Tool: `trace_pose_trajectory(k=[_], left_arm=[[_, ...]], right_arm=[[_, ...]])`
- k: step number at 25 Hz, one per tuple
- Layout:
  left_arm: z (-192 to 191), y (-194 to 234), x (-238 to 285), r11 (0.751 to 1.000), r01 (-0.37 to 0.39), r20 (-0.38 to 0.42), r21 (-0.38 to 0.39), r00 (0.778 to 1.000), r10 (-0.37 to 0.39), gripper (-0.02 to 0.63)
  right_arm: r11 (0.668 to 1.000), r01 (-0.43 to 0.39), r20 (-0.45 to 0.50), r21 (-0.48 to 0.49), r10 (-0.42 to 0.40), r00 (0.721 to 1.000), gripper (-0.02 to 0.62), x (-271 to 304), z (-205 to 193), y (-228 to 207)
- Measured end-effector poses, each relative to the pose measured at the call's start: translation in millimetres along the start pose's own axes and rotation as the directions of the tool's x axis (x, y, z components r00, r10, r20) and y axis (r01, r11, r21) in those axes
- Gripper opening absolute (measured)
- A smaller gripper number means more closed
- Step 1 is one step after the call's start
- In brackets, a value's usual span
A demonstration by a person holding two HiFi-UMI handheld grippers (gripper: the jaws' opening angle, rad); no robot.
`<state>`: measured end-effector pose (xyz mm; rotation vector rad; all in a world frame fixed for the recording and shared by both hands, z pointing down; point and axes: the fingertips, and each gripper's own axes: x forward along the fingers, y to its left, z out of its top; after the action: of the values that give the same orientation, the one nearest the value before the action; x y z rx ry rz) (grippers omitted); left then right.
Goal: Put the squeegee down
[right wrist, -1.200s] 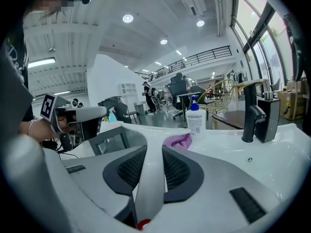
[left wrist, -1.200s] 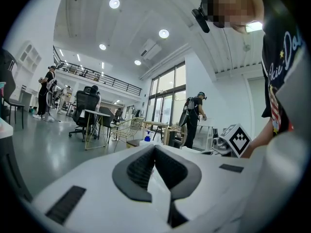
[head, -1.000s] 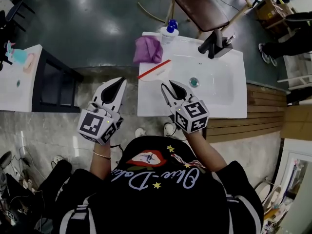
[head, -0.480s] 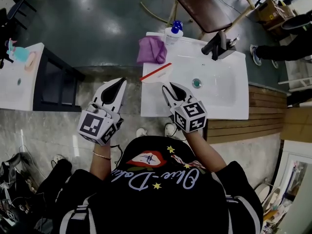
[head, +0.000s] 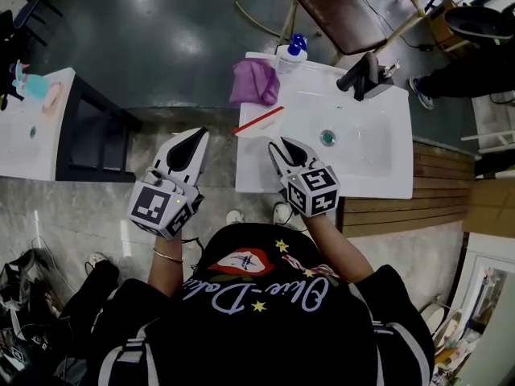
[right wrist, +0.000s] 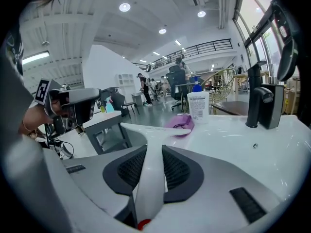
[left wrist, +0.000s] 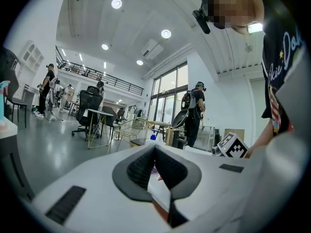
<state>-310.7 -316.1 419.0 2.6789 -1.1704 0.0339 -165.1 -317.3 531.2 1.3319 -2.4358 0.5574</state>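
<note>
The squeegee is white with a red blade edge. Its head hangs over the front-left corner of the white sink, and I cannot tell whether it touches the surface. My right gripper is shut on its handle from the near side. In the right gripper view the white handle runs out between the pads to the T-shaped head. My left gripper hovers left of the sink over the floor, its jaws together and empty, as the left gripper view also shows.
On the sink's back-left corner lie a purple cloth and a soap bottle. A black faucet stands at the back, with the drain mid-basin. A brown chair stands behind, and another white table at far left.
My right gripper has sunk slightly toward the sink with the squeegee still in it. The left gripper has stayed where it was.
</note>
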Motion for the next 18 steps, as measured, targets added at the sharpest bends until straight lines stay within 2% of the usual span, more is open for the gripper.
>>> trace_pose_trajectory(k=[18], left_arm=[[-1, 6, -6, 1.000, -0.014, 0.003, -0.018, 1.000, 0.015, -0.005]], right_arm=[[1.000, 0.011, -0.043, -0.013, -0.012, 0.999, 0.109, 7, -11, -1]])
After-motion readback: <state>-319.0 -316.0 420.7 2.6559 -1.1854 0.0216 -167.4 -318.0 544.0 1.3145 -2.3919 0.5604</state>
